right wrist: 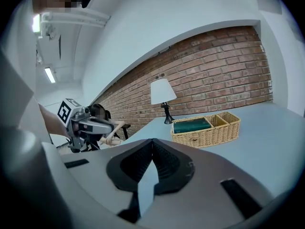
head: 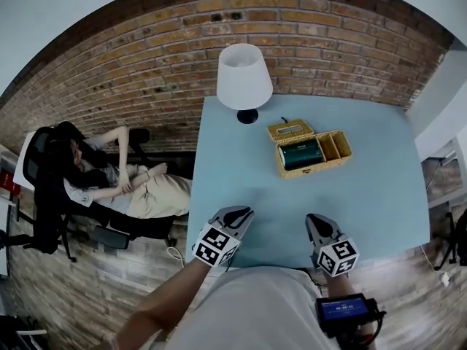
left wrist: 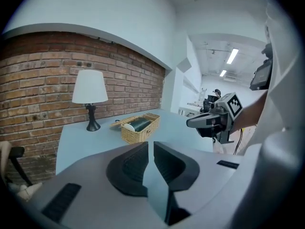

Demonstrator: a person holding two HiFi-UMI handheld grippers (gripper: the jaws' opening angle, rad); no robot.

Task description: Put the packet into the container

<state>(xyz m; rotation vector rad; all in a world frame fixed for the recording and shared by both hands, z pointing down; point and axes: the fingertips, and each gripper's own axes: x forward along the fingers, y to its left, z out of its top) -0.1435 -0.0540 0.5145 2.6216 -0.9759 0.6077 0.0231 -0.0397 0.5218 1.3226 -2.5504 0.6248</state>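
A dark green packet (head: 300, 153) lies inside the larger compartment of a wicker basket (head: 343, 155) whose lid stands open at the back. The basket sits in the middle of the light blue table (head: 379, 195). My left gripper (head: 241, 211) hovers over the near table edge, well short of the basket. Its jaws are almost together with only a thin slit and nothing between them (left wrist: 151, 144). My right gripper (head: 317, 219) is level with it to the right, tips touching and empty (right wrist: 152, 141). The basket (right wrist: 209, 133) and packet (right wrist: 192, 125) show ahead in the right gripper view.
A lamp with a white shade (head: 244, 79) stands at the table's back left, against the brick wall. A person (head: 109, 181) reclines in a black chair left of the table. The smaller basket compartment (head: 337, 145) holds nothing.
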